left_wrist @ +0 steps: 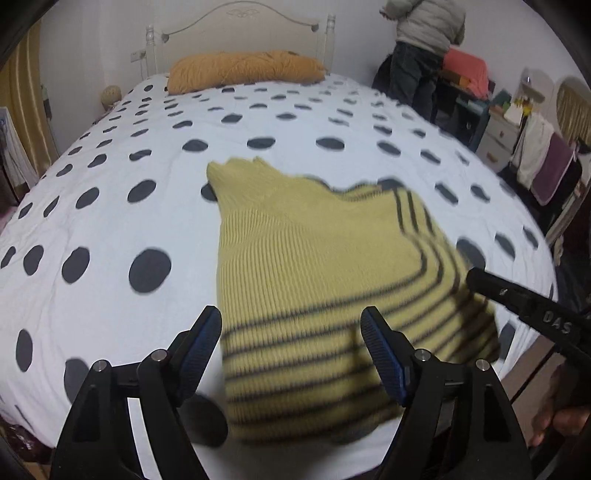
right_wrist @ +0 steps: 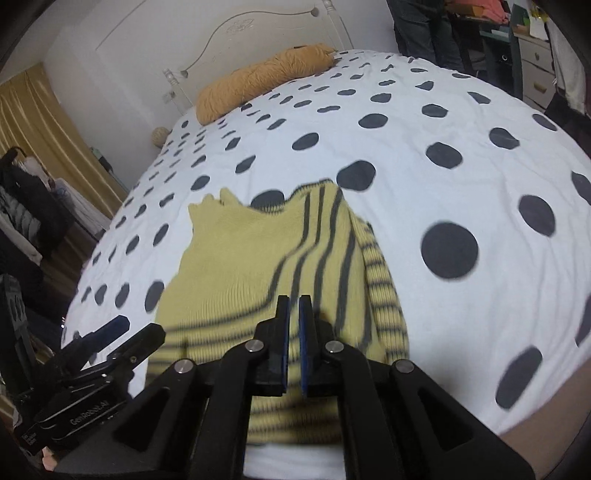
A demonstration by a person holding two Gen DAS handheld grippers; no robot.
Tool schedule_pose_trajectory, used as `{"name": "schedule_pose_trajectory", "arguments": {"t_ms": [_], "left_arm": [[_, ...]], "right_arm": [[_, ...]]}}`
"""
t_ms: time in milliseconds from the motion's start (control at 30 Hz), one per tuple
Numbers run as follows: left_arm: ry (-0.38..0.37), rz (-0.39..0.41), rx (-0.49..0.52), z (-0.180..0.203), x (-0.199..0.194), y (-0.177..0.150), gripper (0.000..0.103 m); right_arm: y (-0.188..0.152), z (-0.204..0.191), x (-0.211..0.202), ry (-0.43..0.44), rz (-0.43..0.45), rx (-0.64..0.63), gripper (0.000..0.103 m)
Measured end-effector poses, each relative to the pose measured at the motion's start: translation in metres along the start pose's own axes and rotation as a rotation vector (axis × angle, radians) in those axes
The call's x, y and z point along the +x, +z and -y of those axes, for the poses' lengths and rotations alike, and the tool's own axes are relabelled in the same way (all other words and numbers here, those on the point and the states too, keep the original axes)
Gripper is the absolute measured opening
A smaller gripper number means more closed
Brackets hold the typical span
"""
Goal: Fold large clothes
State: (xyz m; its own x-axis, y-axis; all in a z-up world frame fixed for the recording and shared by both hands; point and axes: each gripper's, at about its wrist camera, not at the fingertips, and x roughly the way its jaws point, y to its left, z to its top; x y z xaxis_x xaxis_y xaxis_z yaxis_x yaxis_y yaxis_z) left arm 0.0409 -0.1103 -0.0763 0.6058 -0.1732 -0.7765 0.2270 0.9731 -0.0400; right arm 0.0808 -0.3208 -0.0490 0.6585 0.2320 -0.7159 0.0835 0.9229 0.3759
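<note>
Gaping wide, the left claw (left_wrist: 291, 347) frames the sweater (left_wrist: 317, 280); the right claw (right_wrist: 294, 332) appears closed, empty.

sweater on the bed, pillow behind it

my yellow ribbed-knit sweater with dark stripes (left_wrist: 314, 280) lies on the white dotted bedspread (left_wrist: 110, 206) near its front edge; the long mustard pillow (left_wrist: 245, 70) sits far behind, against the white headboard (left_wrist: 240, 26).
</note>
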Motion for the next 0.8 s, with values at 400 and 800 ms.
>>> {"name": "schedule_pose_trajectory", "arguments": {"t_ms": [400,800], "left_arm": [[0.025,-0.070,-0.048,-0.012,0.039,-0.038,0.092],[-0.025,-0.034,-0.077,-0.027,0.011,-0.031,0.092]], "right_arm": [[-0.042,0.005,0.031,-0.172,-0.083,-0.135,0.024],[-0.060,0.026,-0.024,-0.062,0.015,0.002,0.069]]}}
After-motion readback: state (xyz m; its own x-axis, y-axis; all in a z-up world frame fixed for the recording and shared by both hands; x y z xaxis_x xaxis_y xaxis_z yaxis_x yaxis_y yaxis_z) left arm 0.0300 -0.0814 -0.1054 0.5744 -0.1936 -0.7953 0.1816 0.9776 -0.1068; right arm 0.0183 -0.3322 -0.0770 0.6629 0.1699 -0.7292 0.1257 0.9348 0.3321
